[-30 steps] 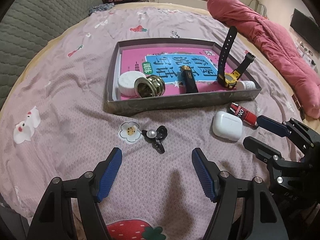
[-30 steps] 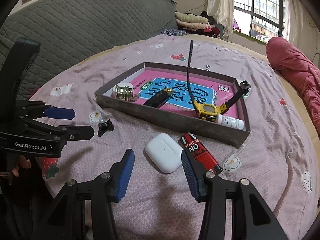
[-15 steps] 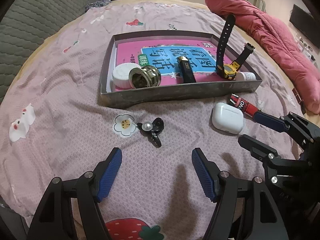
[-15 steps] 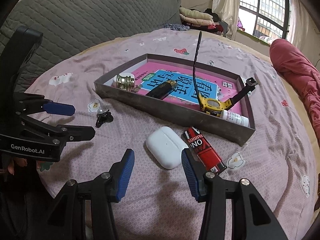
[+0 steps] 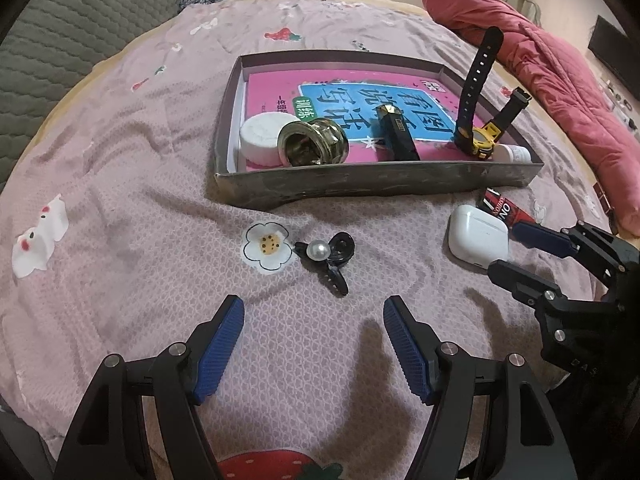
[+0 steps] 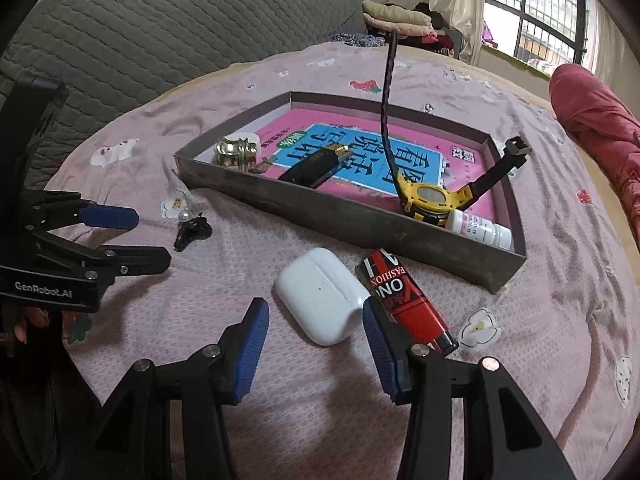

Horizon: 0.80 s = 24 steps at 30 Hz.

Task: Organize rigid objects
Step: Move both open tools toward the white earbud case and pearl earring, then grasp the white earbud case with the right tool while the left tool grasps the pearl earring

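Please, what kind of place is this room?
Most likely a bedroom in a home. The objects lie on a pink printed bedsheet, with a grey quilted headboard behind it, a red duvet at one side, and folded clothes near the window.

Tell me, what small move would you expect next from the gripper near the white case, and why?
Probably the right gripper eases forward and down around the white earbud case. Its jaws are open with the case just ahead of them, lying on the bedspread outside the tray.
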Motion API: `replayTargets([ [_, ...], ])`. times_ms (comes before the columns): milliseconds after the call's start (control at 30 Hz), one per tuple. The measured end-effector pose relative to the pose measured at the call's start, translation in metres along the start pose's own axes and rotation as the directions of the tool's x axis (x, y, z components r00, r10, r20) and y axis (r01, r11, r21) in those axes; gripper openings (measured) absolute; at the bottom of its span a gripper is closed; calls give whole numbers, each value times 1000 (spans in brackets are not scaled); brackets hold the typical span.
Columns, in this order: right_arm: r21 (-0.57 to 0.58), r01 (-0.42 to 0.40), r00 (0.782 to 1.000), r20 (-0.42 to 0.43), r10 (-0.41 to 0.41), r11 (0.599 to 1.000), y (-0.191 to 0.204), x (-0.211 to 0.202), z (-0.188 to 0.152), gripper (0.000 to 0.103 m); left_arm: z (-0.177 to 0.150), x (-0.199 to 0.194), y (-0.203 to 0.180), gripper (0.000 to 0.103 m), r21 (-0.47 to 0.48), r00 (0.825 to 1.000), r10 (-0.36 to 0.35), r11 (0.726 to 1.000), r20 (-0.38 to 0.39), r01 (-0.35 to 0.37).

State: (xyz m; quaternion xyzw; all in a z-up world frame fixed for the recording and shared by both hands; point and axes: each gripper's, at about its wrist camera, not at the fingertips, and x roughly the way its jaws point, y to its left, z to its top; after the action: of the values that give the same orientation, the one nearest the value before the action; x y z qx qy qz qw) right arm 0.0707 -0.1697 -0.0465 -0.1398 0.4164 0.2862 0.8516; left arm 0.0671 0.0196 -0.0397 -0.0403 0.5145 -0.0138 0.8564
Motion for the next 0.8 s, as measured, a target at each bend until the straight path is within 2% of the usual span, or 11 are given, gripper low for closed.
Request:
replayTargets([
  [233,-6,-25,999,-46,25,1000,-7,19,2,53,7,10,0,74,3,1000,-2,1000,-4,2],
  [367,-84,-27,998,-64,21,996,1,31,4,57,12,16,2,74,3,1000,-6,1000,-4,6],
  [467,-98,-40,998,-61,34,994,6,34,7,60,16,21,4,74,9,1000,-7,1000,-3,7],
  [800,-146,-98,994,-67,89,984,12,47,17,60,24,35,9,74,13,1000,-17,1000,0,17],
])
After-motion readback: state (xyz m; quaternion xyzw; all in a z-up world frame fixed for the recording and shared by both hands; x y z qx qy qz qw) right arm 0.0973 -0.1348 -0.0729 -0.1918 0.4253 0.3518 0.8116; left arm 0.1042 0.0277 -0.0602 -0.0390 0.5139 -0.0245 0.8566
